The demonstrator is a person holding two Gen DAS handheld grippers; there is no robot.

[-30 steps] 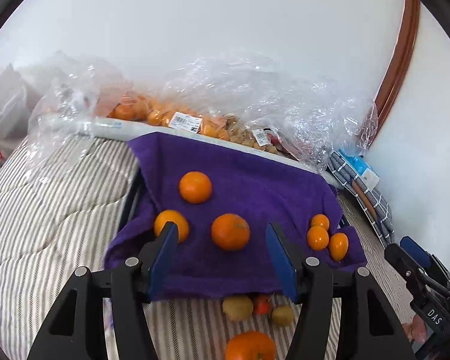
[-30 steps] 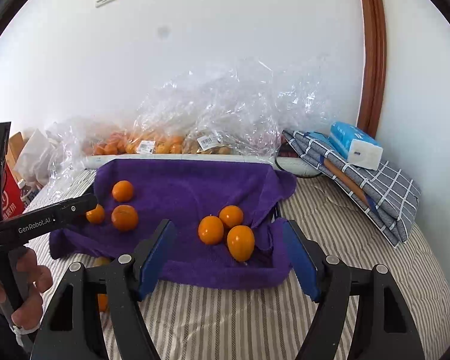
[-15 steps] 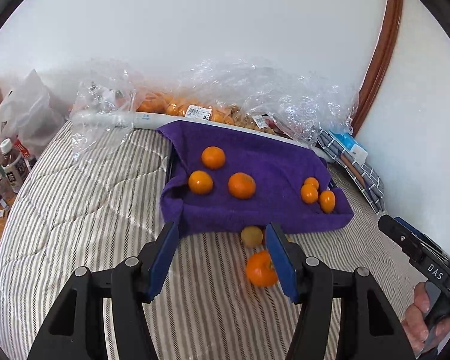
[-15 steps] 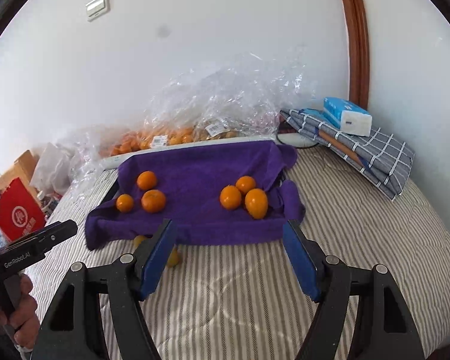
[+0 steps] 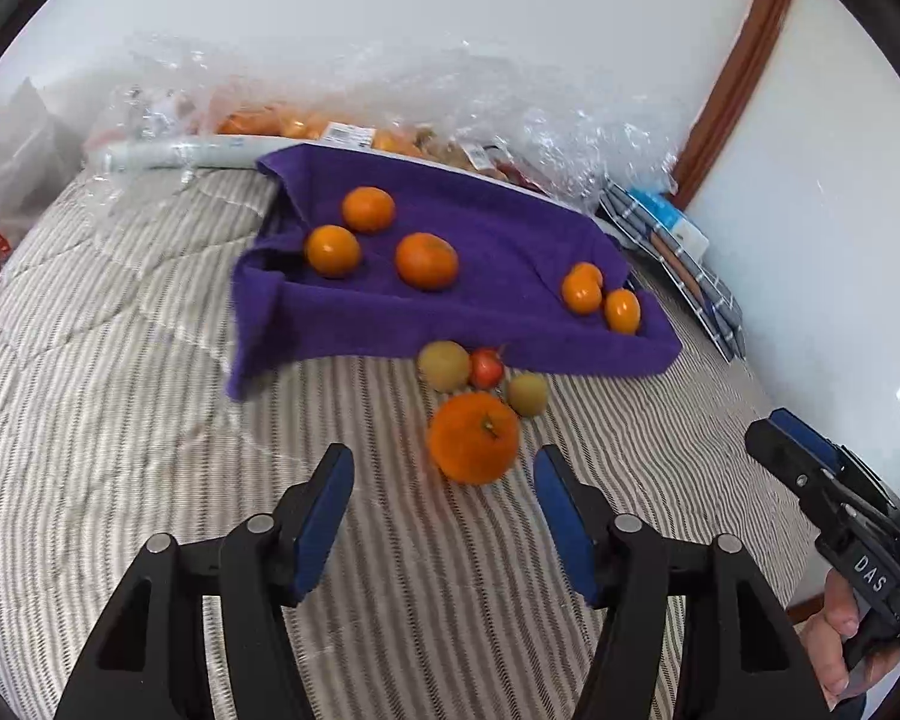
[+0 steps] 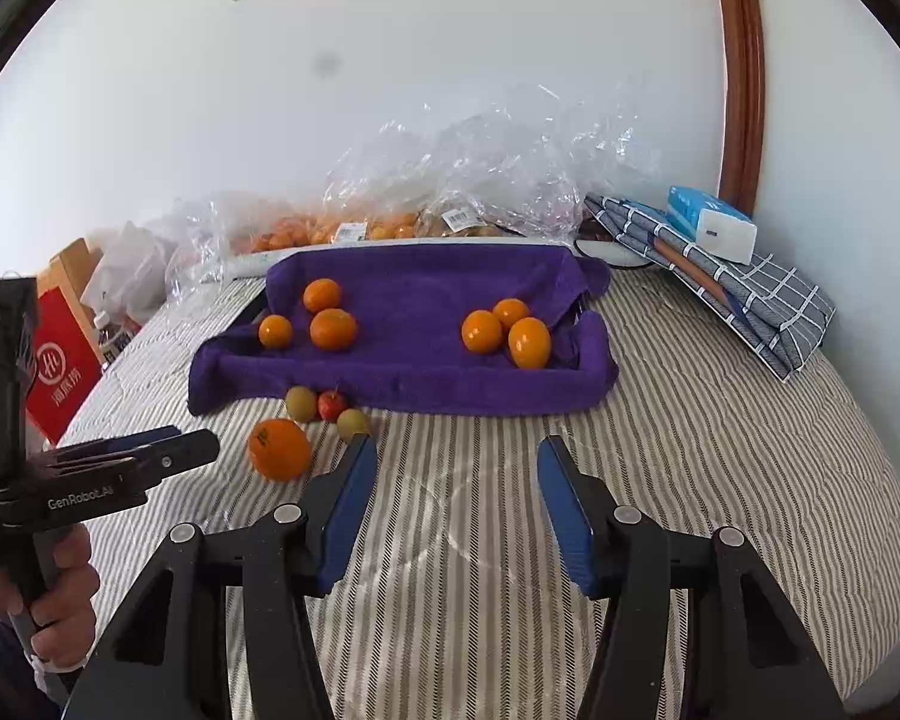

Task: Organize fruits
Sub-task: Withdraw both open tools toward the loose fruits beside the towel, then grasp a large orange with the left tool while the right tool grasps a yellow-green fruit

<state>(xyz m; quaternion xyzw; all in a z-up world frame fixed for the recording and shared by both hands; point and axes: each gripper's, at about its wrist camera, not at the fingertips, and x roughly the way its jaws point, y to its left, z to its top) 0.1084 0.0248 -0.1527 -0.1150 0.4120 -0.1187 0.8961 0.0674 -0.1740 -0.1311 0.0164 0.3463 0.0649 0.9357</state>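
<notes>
A purple towel [image 5: 498, 240] [image 6: 414, 288] lines a tray on the striped bed; three oranges [image 5: 426, 261] [image 6: 332, 329] lie at its left and three [image 5: 582, 288] [image 6: 529, 342] at its right. In front of it sit a large orange [image 5: 474, 446] [image 6: 279, 449], two greenish-yellow fruits [image 5: 444, 365] [image 6: 301, 403] and a small red fruit [image 5: 486, 367] [image 6: 332, 404]. My left gripper [image 5: 444, 468] is open, its jaws opening, with the large orange just beyond its tips. My right gripper [image 6: 455, 462] is open over bare bedding, its jaws closing on nothing.
Clear plastic bags [image 6: 480, 180] holding more fruit lie along the wall behind the tray. A folded checked cloth [image 6: 750, 300] with a tissue pack [image 6: 711, 228] is at the right. A red bag [image 6: 60, 360] stands beside the bed at left.
Both grippers have pulled back from the towel toward the near part of the bed. The loose fruits in front of the towel have come into full view. The right jaws stand narrower than before.
</notes>
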